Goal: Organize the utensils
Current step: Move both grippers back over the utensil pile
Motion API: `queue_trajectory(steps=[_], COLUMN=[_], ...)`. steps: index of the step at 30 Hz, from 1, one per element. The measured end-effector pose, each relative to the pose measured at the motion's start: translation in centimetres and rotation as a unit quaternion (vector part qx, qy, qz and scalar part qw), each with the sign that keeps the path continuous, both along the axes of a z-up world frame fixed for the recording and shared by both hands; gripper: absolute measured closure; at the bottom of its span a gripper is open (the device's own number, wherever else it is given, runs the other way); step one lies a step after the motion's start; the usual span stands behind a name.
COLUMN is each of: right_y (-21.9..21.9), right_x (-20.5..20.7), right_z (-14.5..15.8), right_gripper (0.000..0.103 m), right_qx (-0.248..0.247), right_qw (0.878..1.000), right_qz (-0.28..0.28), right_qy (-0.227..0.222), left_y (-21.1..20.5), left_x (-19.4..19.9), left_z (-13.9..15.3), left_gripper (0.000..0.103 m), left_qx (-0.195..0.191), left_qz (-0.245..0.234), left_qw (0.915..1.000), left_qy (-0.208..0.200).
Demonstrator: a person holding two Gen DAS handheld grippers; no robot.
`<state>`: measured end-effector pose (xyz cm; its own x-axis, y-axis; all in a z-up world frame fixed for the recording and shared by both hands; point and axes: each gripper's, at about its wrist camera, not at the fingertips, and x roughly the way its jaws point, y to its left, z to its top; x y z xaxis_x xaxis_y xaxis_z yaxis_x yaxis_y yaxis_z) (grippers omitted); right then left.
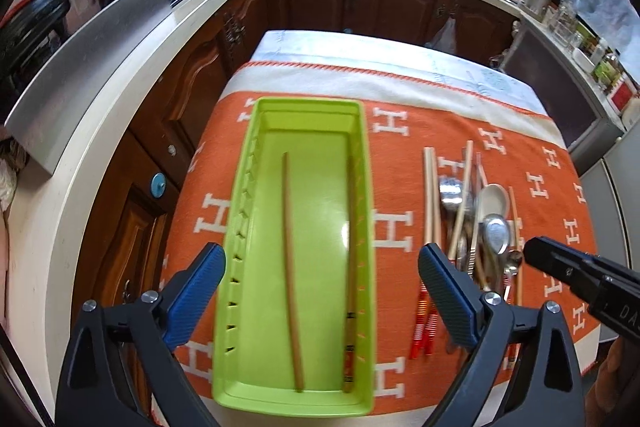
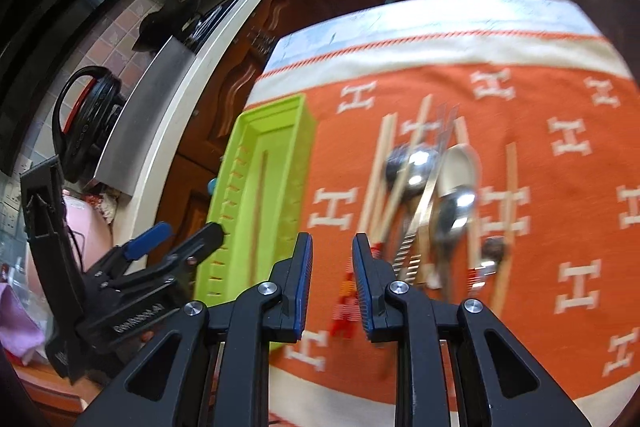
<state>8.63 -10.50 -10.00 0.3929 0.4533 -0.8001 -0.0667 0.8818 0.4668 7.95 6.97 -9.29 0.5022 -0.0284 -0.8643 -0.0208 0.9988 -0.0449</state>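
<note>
**Two chopsticks in the tray, the rest in a heap**

The green tray (image 1: 296, 251) sat on the orange cloth (image 1: 552, 211) with two chopsticks (image 1: 291, 267) lying lengthwise inside. The left gripper (image 1: 320, 291) hung over it, jaws spread wide and empty. The right gripper (image 2: 331, 283), jaws narrow and holding nothing, hovered near the pile of spoons and chopsticks (image 2: 432, 195).

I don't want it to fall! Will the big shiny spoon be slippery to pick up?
Probably a bit. The shiny spoon looks like smooth polished metal, so the tongs may slide on it. It lies tangled among chopsticks, so lifting it could nudge them. It looks stiff, unlikely to bend.
</note>
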Motion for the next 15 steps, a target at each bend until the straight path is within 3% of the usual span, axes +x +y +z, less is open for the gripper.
queue_trajectory(steps=[8,15], right_y=[-5.3,-8.0], right_x=[-2.0,-2.1], right_z=[1.6,0.3], right_gripper=[0.074,0.074], right_qx=[-0.047,-0.047], right_qw=[0.998,0.998], right_qz=[-0.027,-0.042], right_qy=[-0.033,-0.021], left_y=[-4.5,-7.4], left_x=[0.6,1.5], left_z=[0.1,-1.2], left_gripper=[0.006,0.006], left_qx=[0.006,0.017], left_qz=[-0.046,-0.078], left_qw=[0.9989,0.9968], left_qy=[0.003,0.005])
